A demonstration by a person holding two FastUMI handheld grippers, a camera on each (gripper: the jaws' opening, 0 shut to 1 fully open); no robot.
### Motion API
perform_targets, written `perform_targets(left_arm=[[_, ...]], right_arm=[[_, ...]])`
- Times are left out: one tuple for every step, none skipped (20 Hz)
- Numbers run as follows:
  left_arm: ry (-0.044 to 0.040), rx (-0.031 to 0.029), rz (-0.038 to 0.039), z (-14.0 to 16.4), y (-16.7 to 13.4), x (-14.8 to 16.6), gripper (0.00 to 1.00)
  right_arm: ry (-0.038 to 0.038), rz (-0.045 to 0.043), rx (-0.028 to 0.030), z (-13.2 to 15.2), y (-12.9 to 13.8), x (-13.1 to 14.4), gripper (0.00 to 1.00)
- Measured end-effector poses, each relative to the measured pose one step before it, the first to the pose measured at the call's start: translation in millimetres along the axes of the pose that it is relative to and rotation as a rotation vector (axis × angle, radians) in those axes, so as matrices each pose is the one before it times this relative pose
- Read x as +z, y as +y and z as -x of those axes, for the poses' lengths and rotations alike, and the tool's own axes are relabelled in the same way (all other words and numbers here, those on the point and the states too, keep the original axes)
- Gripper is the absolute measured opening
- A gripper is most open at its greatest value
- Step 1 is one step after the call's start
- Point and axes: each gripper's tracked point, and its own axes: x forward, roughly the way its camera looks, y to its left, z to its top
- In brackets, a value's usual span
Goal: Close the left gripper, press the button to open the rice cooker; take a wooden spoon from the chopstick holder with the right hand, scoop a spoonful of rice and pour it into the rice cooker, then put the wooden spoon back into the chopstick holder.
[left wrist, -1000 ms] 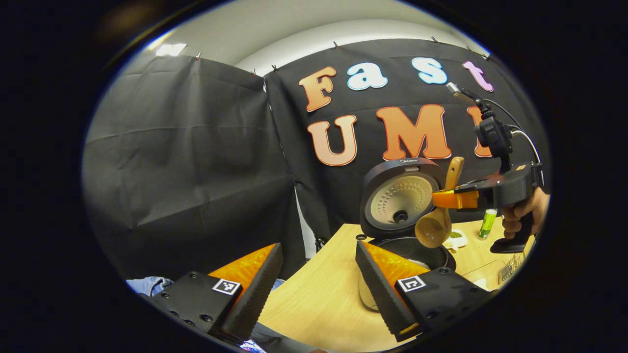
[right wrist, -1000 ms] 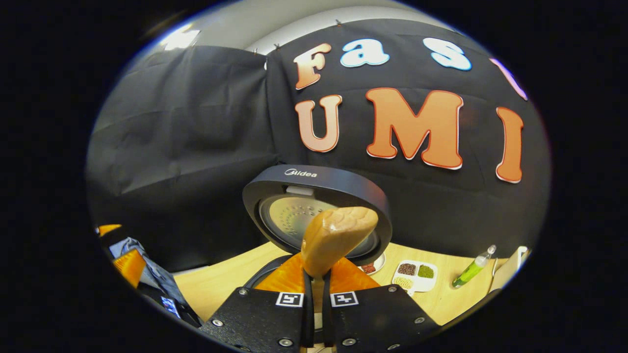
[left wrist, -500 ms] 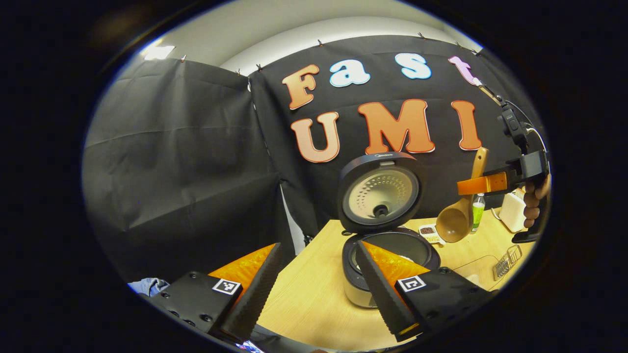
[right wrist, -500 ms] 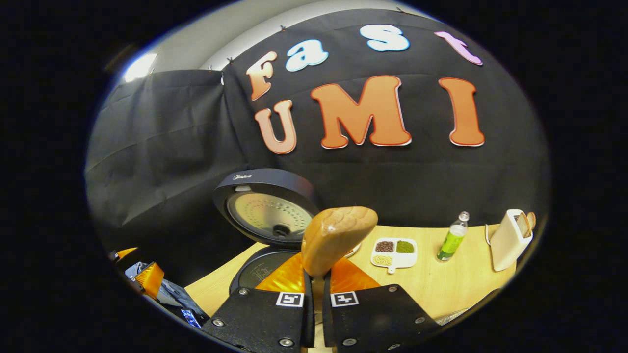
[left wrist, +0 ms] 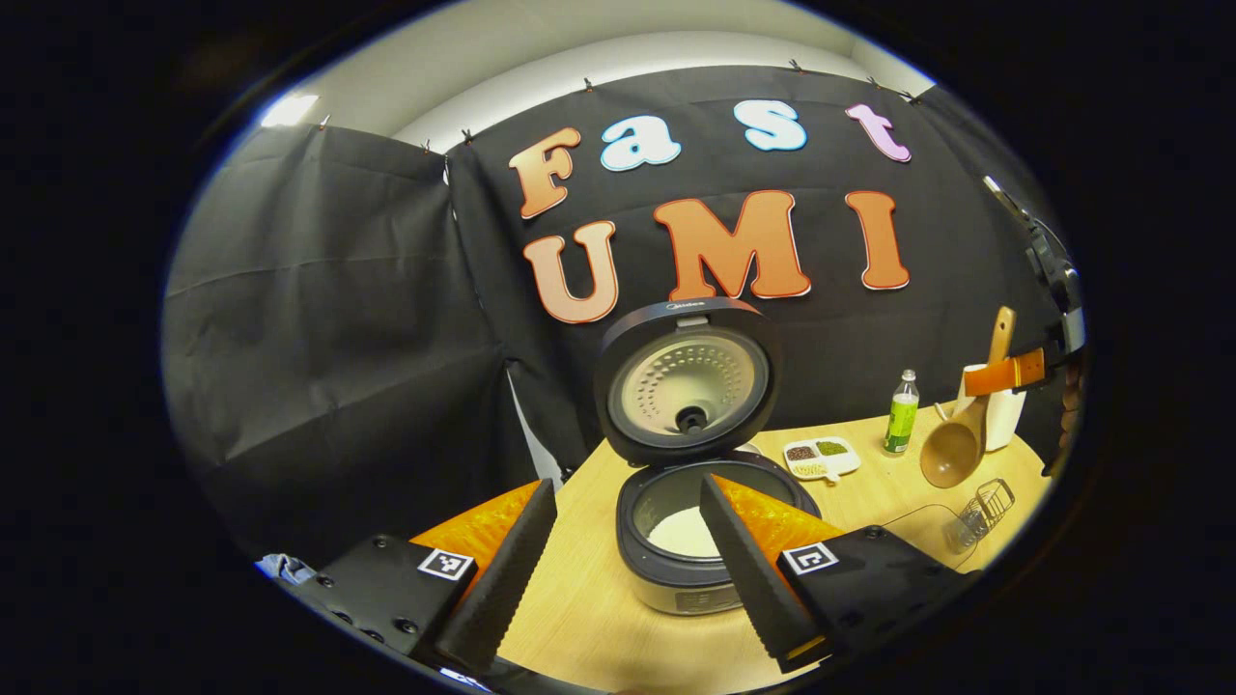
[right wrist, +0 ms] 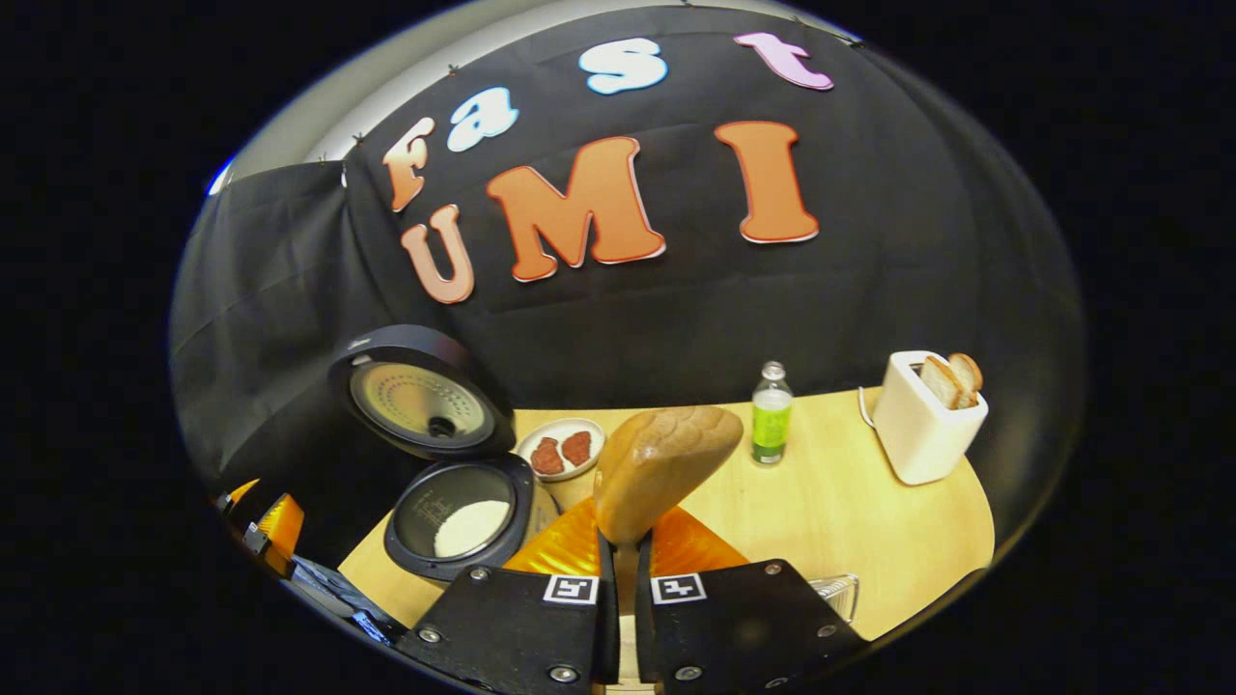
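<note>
The rice cooker [left wrist: 676, 579] stands with its lid [left wrist: 686, 381] up and white rice [left wrist: 681, 531] in the pot. My left gripper [left wrist: 628, 569] is open in front of it, holding nothing. My right gripper [left wrist: 1009, 372] hangs at the far right, shut on the handle of the wooden spoon [left wrist: 956, 444], whose bowl points down above the wire chopstick holder [left wrist: 980, 502]. In the right gripper view the spoon handle's end [right wrist: 666, 468] sticks up between the shut fingers of the right gripper [right wrist: 625, 550]. The open cooker [right wrist: 459, 521] lies to the left.
On the wooden table [right wrist: 850, 512] stand a green bottle [right wrist: 771, 413], a white toaster [right wrist: 927, 415] with bread, a plate of red pieces [right wrist: 560, 449] and a divided dish [left wrist: 821, 456]. A clear container's corner [right wrist: 835, 589] shows by the right gripper.
The right gripper has carried the spoon rightward, away from the cooker and toward the wire holder. The left gripper's view has swung, so the cooker sits more central with its rice visible.
</note>
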Motion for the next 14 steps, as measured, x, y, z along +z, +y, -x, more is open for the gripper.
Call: perform_targets(left_arm=[[-0.00198, -0.00812, -0.00204, -1.39, -4.45, 2.01, 0.94], [-0.00036, -0.00516, -0.00313, -0.35, -3.71, 0.10, 1.00], [-0.00022, -0.00513, -0.00220, -0.72, -3.31, 1.03, 1.00], [-0.00018, -0.00246, -0.00165, 0.07, -2.08, 0.59, 1.00], [-0.00054, -0.00182, -0.00148, -0.47, -2.44, 1.21, 1.00], [0.00193, -0.00200, -0.00266, -0.38, -2.16, 0.26, 1.00], [-0.00216, -0.00046, -0.00106, -0.18, -2.06, 1.20, 1.00], [0.00373, -0.00388, -0.00120, -0.90, -3.18, -0.41, 0.93], [0.00296, -0.00203, -0.00348, 0.79, -2.24, -0.33, 1.00], [0.00203, -0.00104, -0.00470, -1.24, -2.23, 0.56, 1.00], [-0.00115, 0.00316, -0.00501, 0.24, -1.35, 1.67, 1.00], [-0.00289, 0.00116, -0.00407, 0.63, -1.04, 1.57, 0.94], [-0.00255, 0.00199, -0.00307, 0.14, -1.09, 1.62, 0.94], [-0.00080, 0.00001, -0.00071, 0.16, -1.65, 1.76, 0.93]], right_arm=[[0.00287, -0.01263, -0.02510, 2.82, -13.09, -2.59, 0.06], [0.00197, -0.01239, -0.02380, 2.54, -12.19, -2.55, 0.06], [0.00580, -0.00961, -0.01944, 1.06, -11.11, -1.96, 0.06], [0.00071, -0.01129, -0.01951, 1.14, -5.25, -2.61, 0.06], [0.00207, -0.00871, -0.02116, 2.08, -11.00, -2.22, 0.06], [0.00420, -0.00457, -0.02452, 1.30, -11.67, -4.47, 0.06], [0.00465, -0.00612, -0.02410, 0.72, -11.55, -4.87, 0.06], [0.00929, -0.00865, -0.02018, 1.07, -12.38, -4.69, 0.06], [0.01025, -0.01005, -0.01577, 0.26, -9.00, -5.63, 0.06], [0.00287, -0.00676, -0.01121, 0.60, -9.02, -4.37, 0.06], [-0.00850, 0.00046, -0.00734, -0.02, -6.96, -1.11, 0.06], [-0.00823, 0.00441, -0.01099, -0.68, -7.54, -1.26, 0.06], [-0.00284, 0.00661, -0.01393, -1.88, -7.92, -2.32, 0.06], [0.00772, 0.00115, -0.01429, -1.20, -7.44, -4.85, 0.06]])
